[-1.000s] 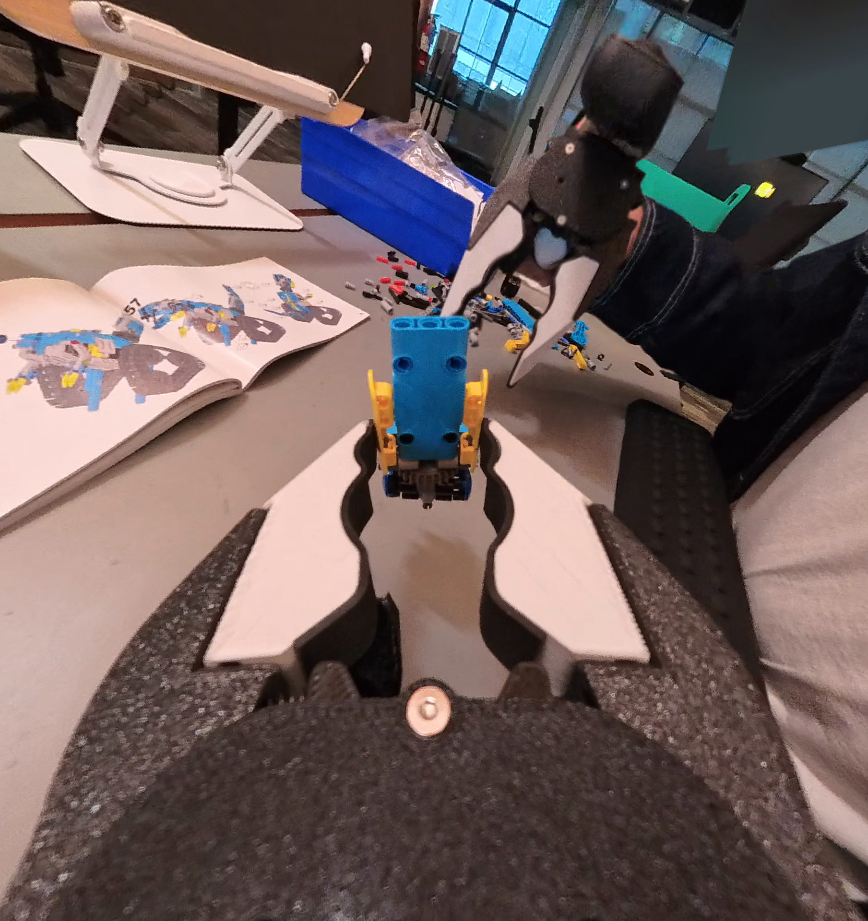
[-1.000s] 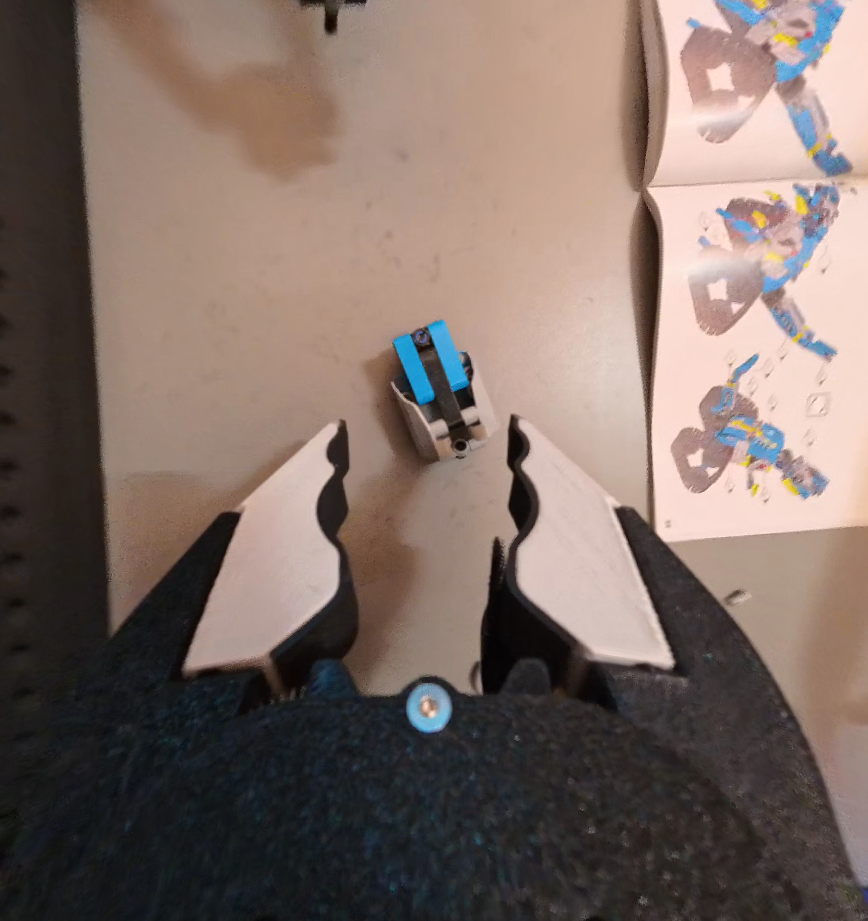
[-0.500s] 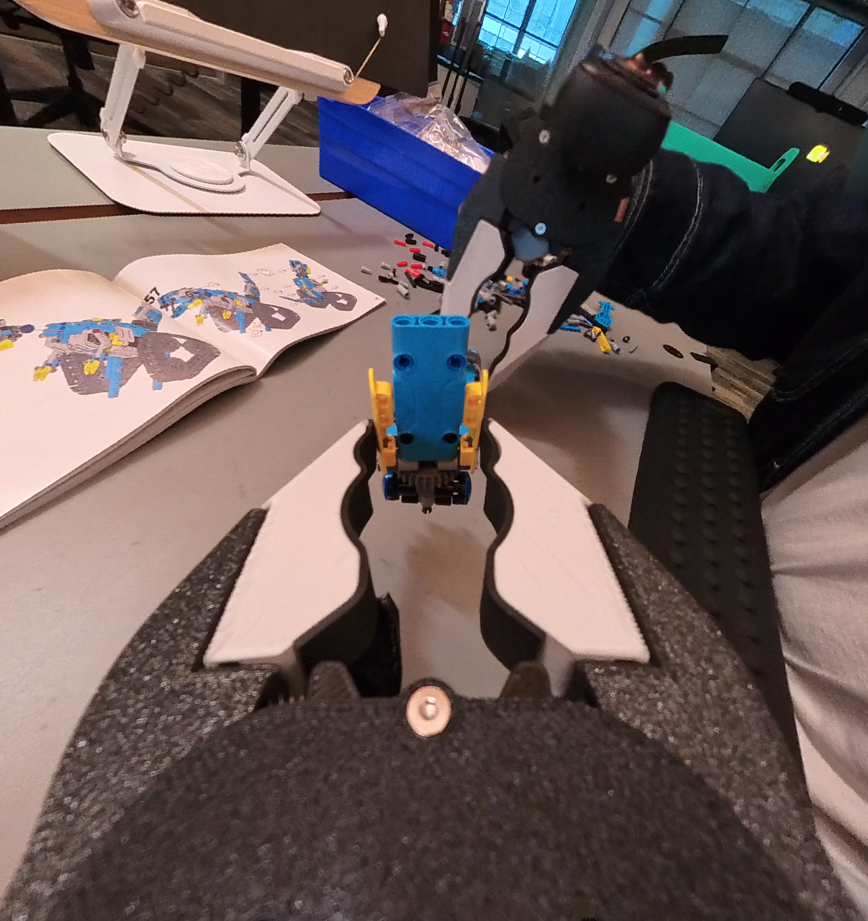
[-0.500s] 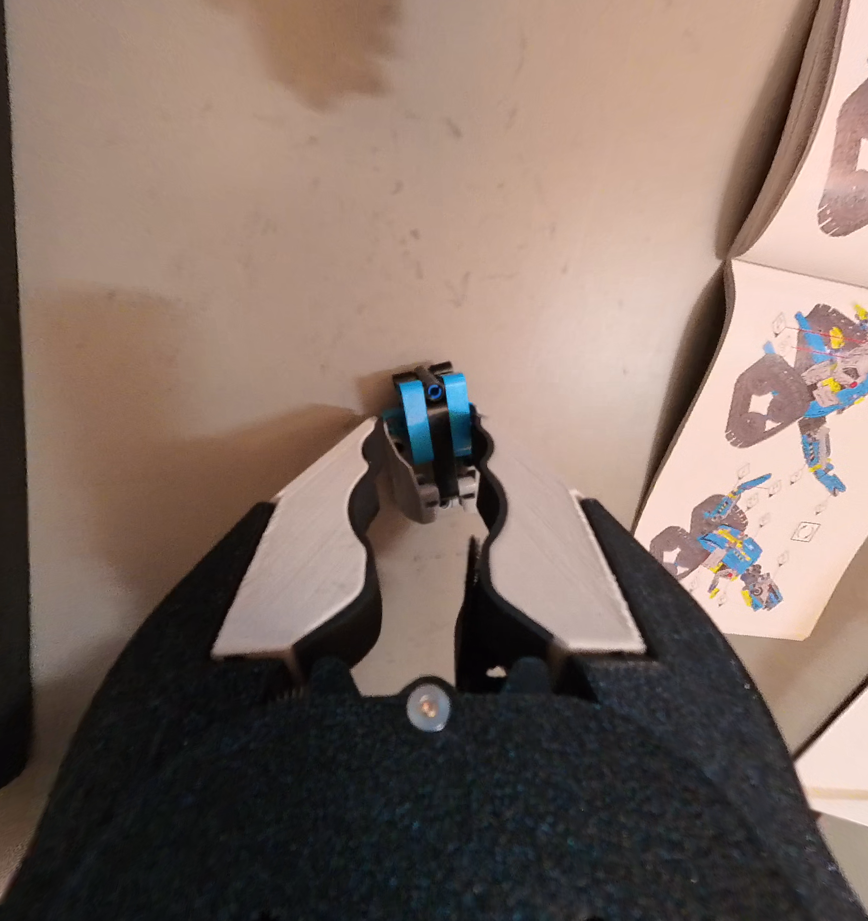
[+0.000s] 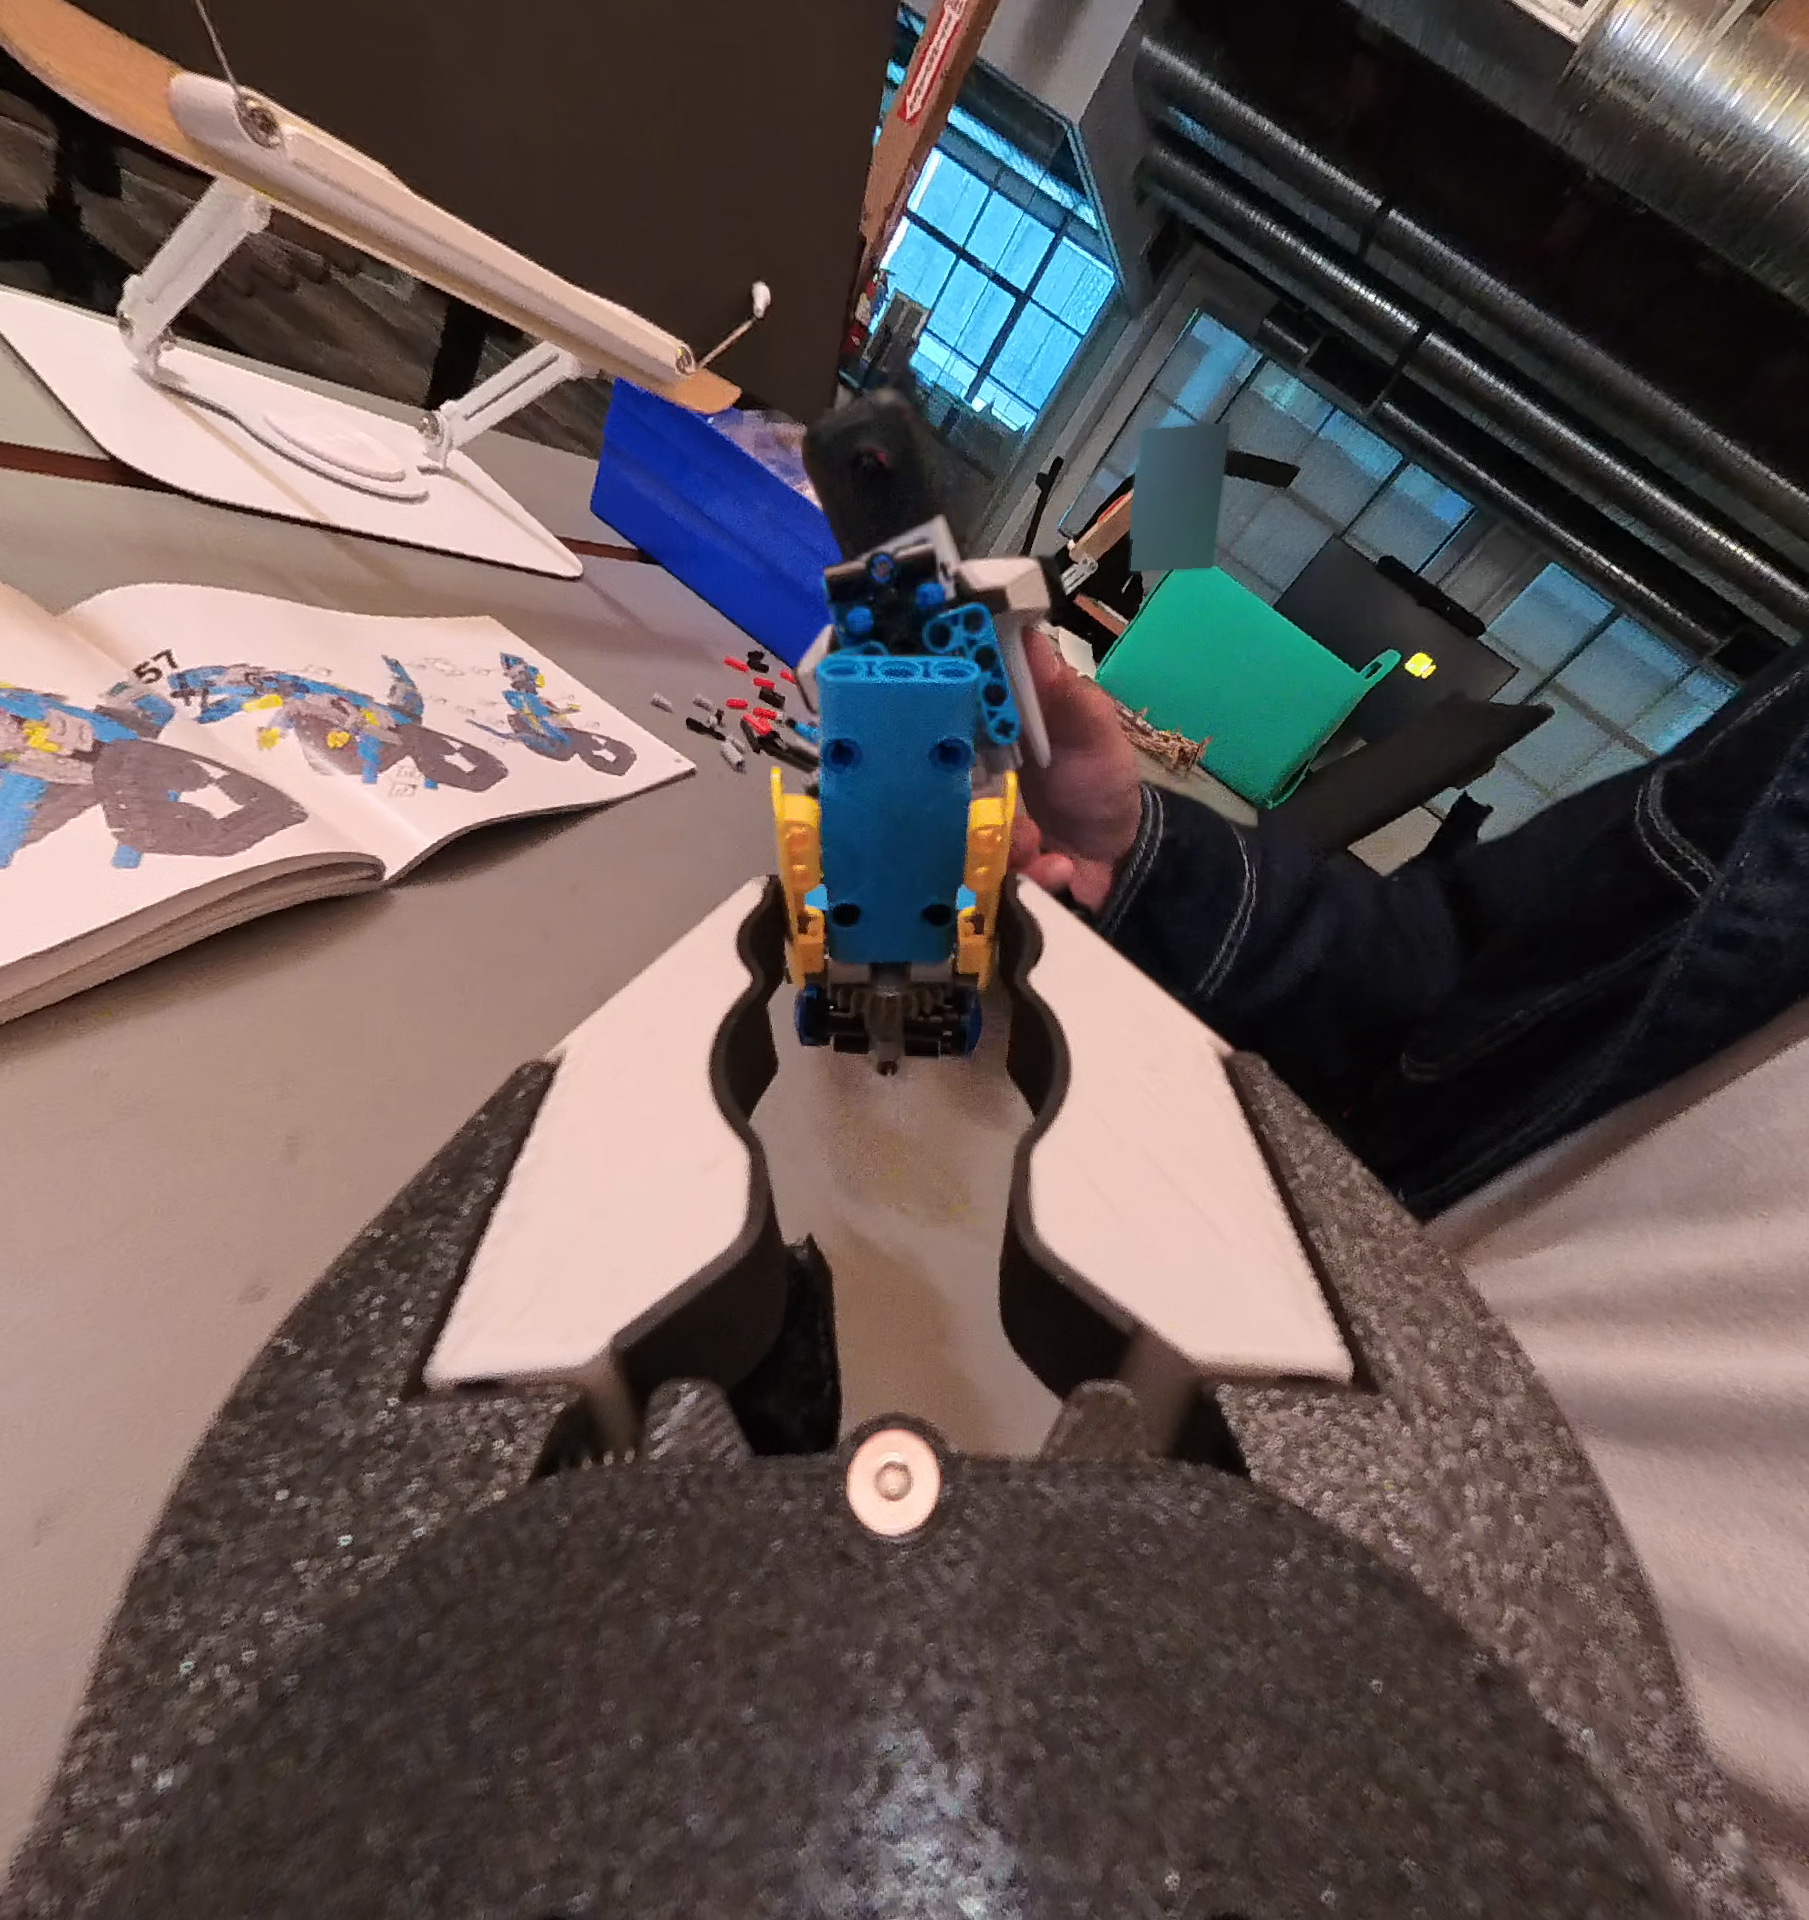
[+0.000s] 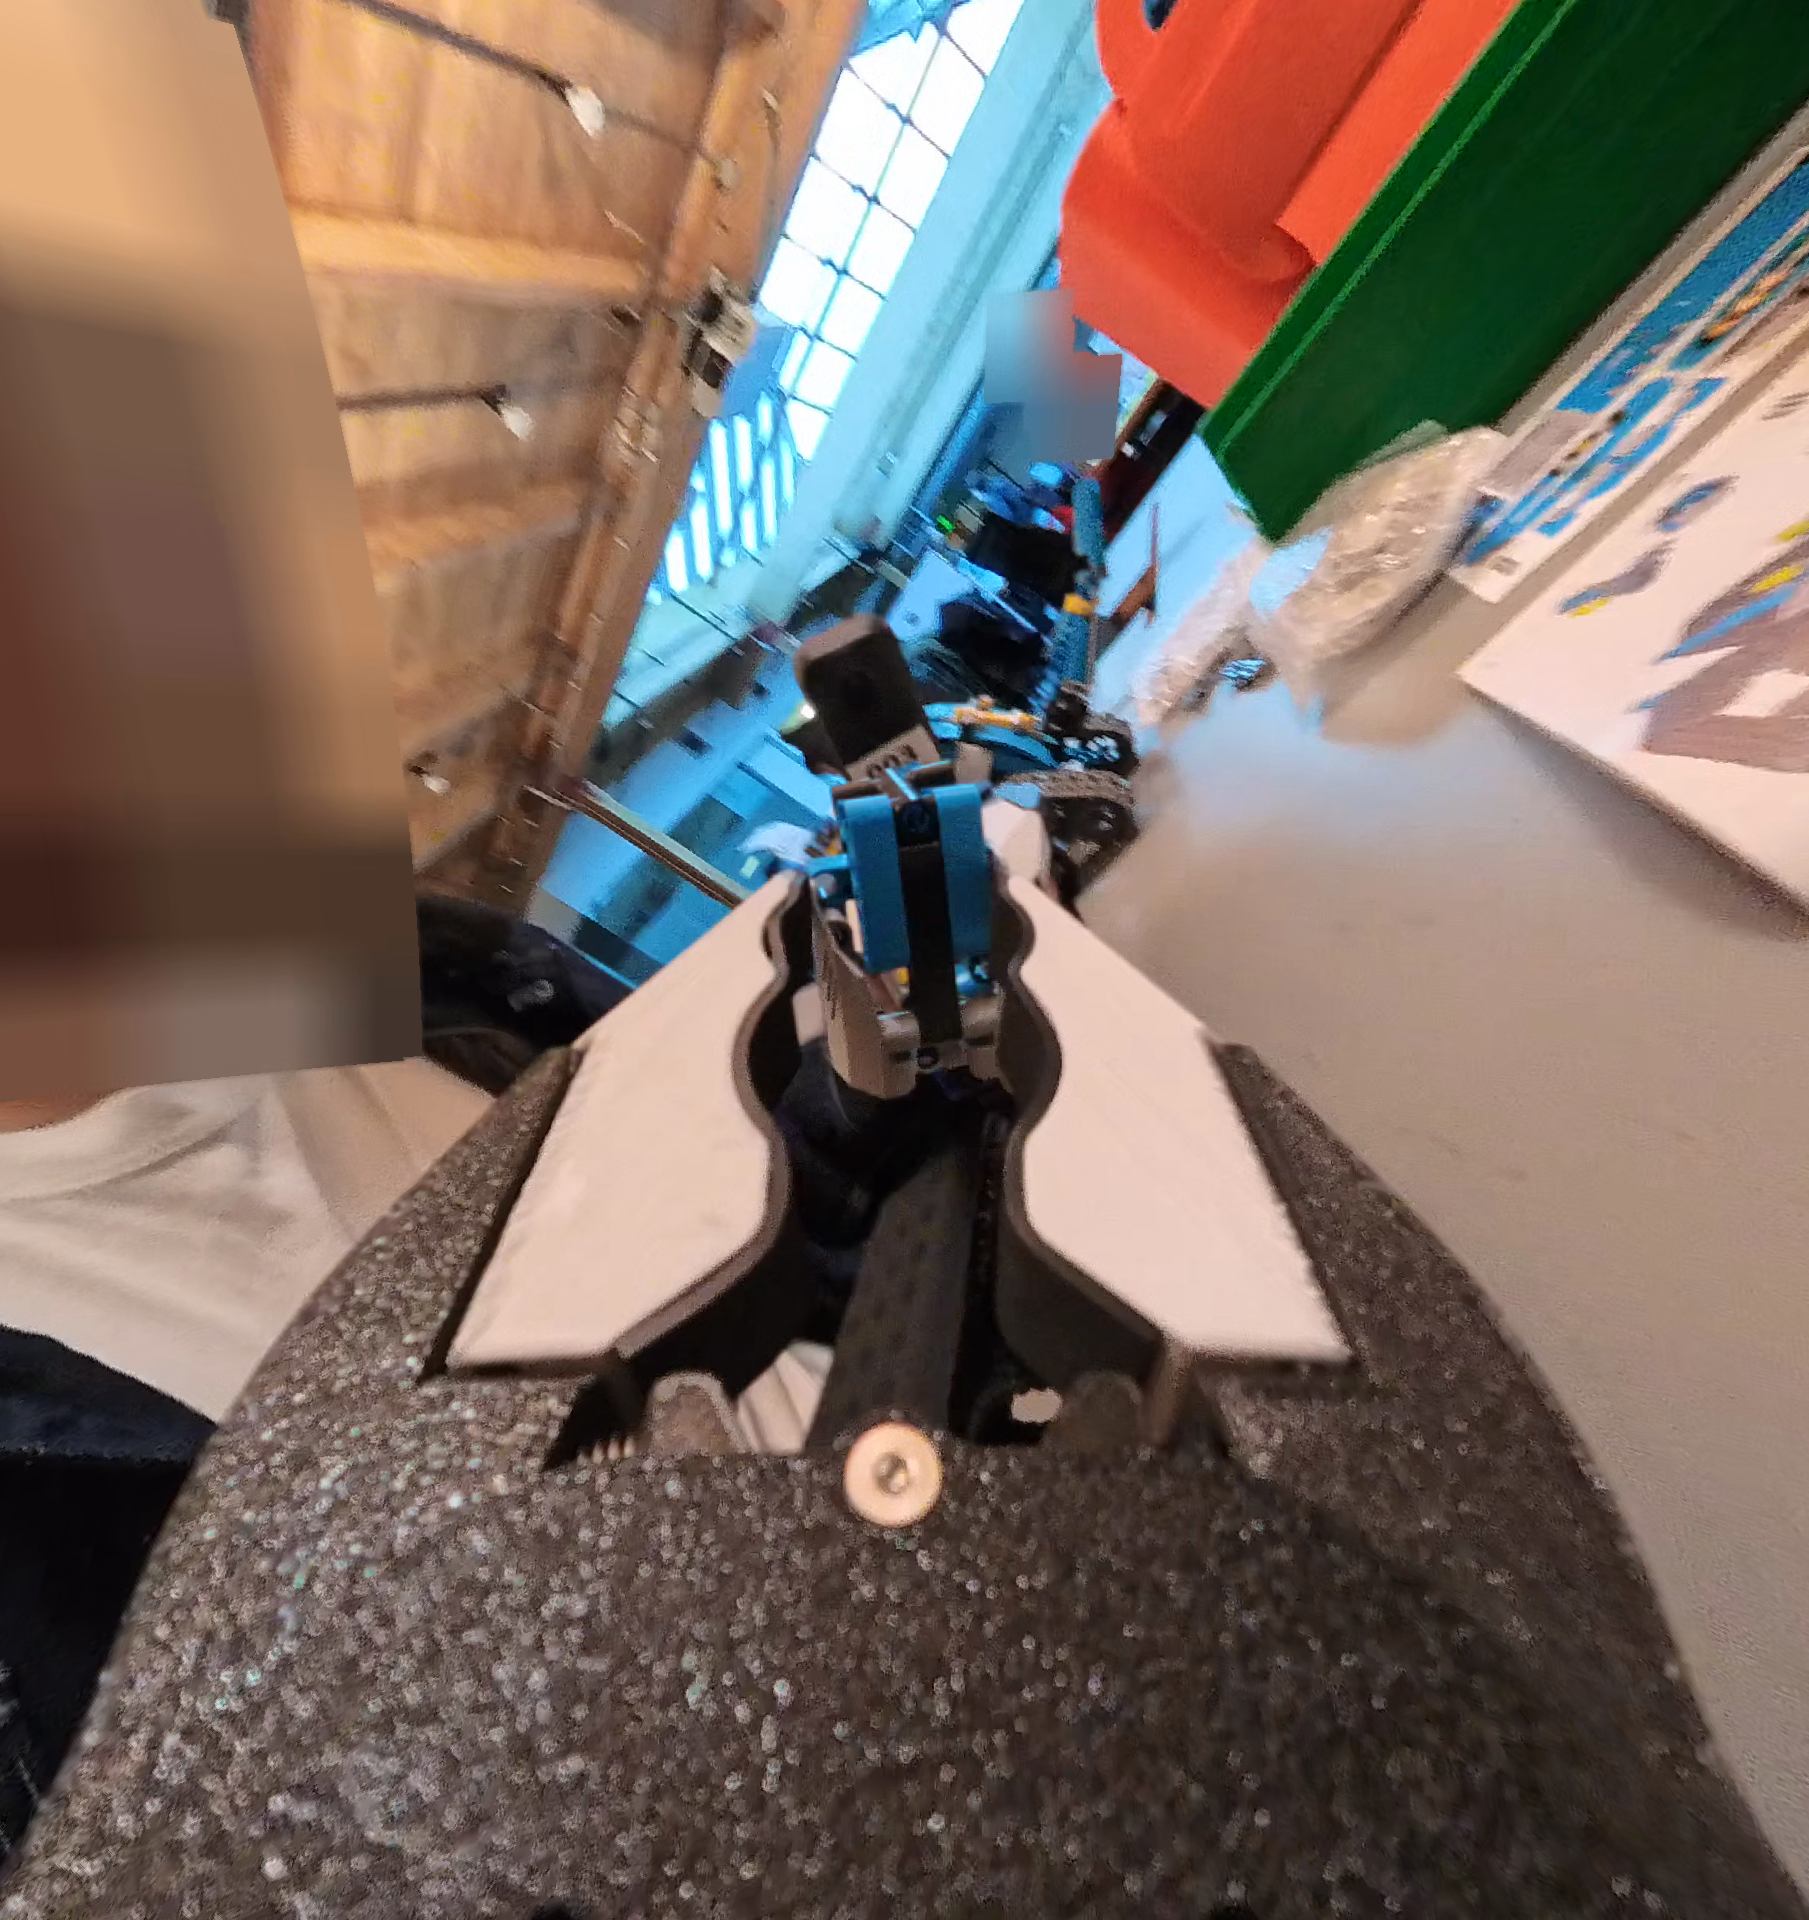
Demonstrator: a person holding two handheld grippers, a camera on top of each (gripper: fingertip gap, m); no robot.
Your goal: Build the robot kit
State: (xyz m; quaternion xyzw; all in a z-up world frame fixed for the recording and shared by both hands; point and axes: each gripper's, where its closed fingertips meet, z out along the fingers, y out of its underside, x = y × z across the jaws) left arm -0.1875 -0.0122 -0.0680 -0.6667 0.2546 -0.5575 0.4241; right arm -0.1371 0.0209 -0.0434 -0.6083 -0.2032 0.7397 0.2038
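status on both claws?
Left claw shut on blue-and-yellow brick assembly. Right claw shut on small blue-and-grey brick piece, raised beside it. Nothing between.

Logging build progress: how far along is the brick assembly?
Done: each gripper has a piece. In hand: left gripper clamps the blue-and-yellow brick assembly; right gripper clamps the small blue-and-grey brick module, held at its far end. Left: whether they are joined cannot be told.

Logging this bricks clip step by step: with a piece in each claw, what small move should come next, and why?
Probably ease the right claw forward: its small blue-grey piece sits just off the top of the blue-yellow assembly clamped in the left claw; whether they touch is unclear.
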